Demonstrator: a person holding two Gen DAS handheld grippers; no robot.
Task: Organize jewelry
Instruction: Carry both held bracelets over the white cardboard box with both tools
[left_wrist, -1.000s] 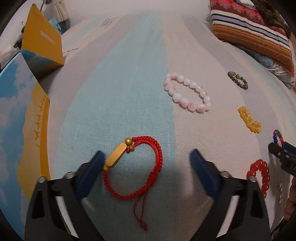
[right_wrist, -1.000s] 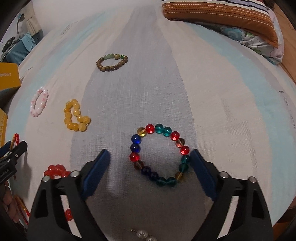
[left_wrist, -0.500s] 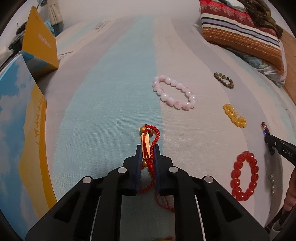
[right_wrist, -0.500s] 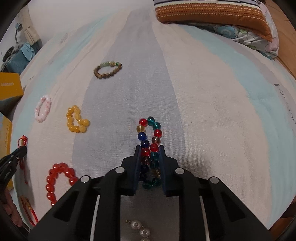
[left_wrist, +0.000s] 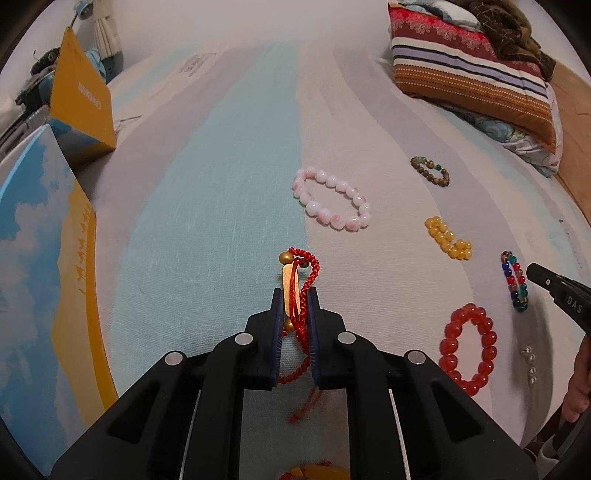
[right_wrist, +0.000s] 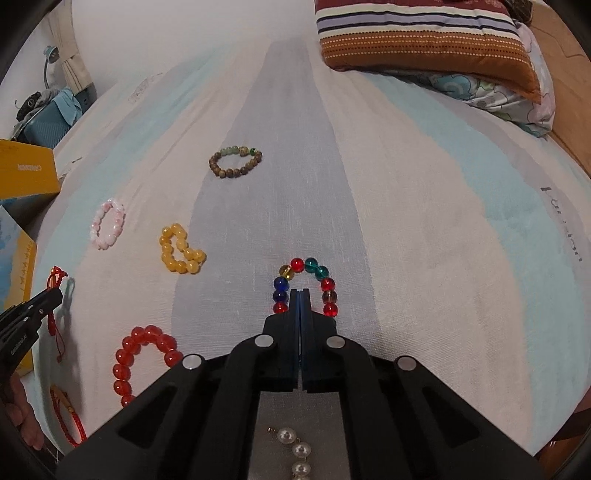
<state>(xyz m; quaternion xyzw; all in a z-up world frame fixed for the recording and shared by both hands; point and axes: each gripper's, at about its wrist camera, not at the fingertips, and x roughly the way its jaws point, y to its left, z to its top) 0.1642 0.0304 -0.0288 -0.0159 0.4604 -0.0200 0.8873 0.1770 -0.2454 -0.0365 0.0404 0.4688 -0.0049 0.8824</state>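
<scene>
Pinching a red cord bracelet (left_wrist: 312, 264), the left gripper (left_wrist: 293, 295) has its jaws drawn narrow on the braid and on the gold bar threaded onto it, so the loop is squeezed into a thin upright shape that sticks out past the fingertips, while the loose tails dangle below the pads. The right wrist view shows the same bracelet hanging from the tool at the far left, casting a shadow on the striped bed sheet (left_wrist: 221, 184). The right gripper (right_wrist: 300, 295) has its jaws closing right down, the pads face to face with nothing visible between them. The multicolour bead bracelet (right_wrist: 296, 263) arches around the fingertips, with blue and red beads on one side and red and brown ones on the other. Its near part is hidden behind the fingers, so whether the string is caught cannot be told. Lying loose on the sheet are a pink bead bracelet (left_wrist: 320, 213), a yellow bead bracelet (left_wrist: 445, 238), a brown and green bead bracelet (right_wrist: 225, 171) and a red bead bracelet (left_wrist: 445, 347), all well apart from one another. A pearl strand (right_wrist: 301, 450) lies under the right tool, and a second red cord bracelet (right_wrist: 68, 421) sits at the lower left of that view. A striped pillow (left_wrist: 469, 77) rests at the far right, and a yellow box (left_wrist: 81, 96) stands at the far left
</scene>
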